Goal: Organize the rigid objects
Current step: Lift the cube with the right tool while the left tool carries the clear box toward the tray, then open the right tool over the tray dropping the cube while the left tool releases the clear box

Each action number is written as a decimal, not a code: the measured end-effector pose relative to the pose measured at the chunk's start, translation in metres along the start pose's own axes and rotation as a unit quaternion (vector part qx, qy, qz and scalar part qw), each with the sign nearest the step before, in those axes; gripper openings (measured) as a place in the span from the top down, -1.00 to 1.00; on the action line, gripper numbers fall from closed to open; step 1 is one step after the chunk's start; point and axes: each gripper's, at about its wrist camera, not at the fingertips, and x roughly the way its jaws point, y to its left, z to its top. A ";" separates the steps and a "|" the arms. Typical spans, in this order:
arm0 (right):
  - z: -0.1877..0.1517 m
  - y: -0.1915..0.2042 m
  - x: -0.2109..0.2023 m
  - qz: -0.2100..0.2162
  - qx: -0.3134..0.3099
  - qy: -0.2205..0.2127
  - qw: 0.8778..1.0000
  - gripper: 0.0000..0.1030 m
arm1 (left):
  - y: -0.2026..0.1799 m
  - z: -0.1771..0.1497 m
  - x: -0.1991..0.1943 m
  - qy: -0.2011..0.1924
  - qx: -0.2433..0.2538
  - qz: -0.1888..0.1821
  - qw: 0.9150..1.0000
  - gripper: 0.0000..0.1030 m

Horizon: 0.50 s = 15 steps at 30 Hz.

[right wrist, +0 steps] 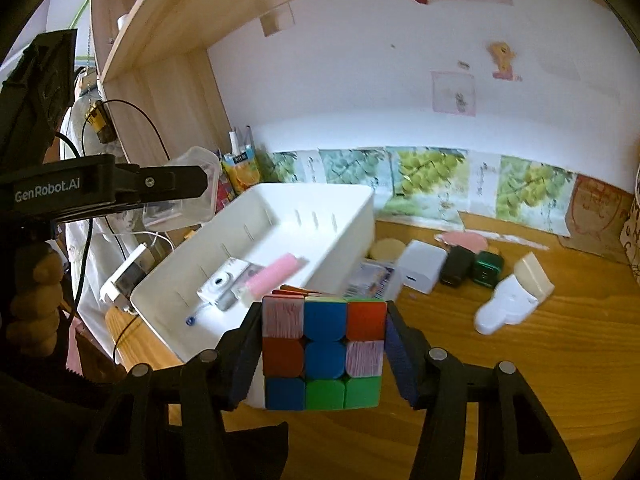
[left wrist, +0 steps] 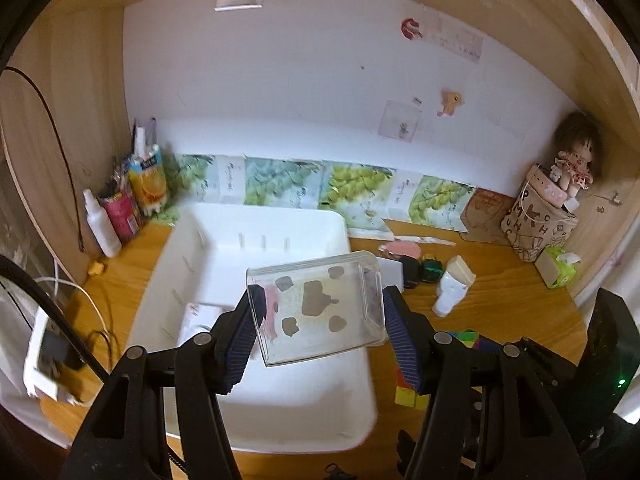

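Puzzle cube point(right wrist: 323, 354) is sitting clamped in the right gripper point(right wrist: 324, 356) jaws beside the white bin point(right wrist: 280, 208); left gripper point(left wrist: 320, 312) jaws are holding a clear box point(left wrist: 316, 308) over it. Lower each inside before releasing, clearing the camera point(right wrist: 224, 280).

Clear box point(left wrist: 320, 308): transparent hard plastic, glossy, with matt brown stickers. Bin point(left wrist: 256, 248) beneath it: smooth white plastic, slight sheen. Desk point(left wrist: 500, 288) right of bin: wood grain, satin finish. Cube point(right wrist: 323, 354): glossy coloured plastic tiles, two scuffed whitish. Gripper pads point(left wrist: 400, 340): ribbed blue rubber on matt black plastic. Doll point(left wrist: 574, 164) far right of bin: cloth dress.
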 end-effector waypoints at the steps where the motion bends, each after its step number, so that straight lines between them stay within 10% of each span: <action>1: 0.000 0.006 0.002 0.001 0.000 -0.004 1.000 -0.11 | 0.007 0.000 -0.001 -0.001 0.001 0.001 1.000 -0.24; 15: 0.006 0.085 0.028 -0.001 -0.016 -0.042 0.999 -0.11 | 0.086 -0.016 0.016 0.046 -0.013 0.006 0.999 -0.26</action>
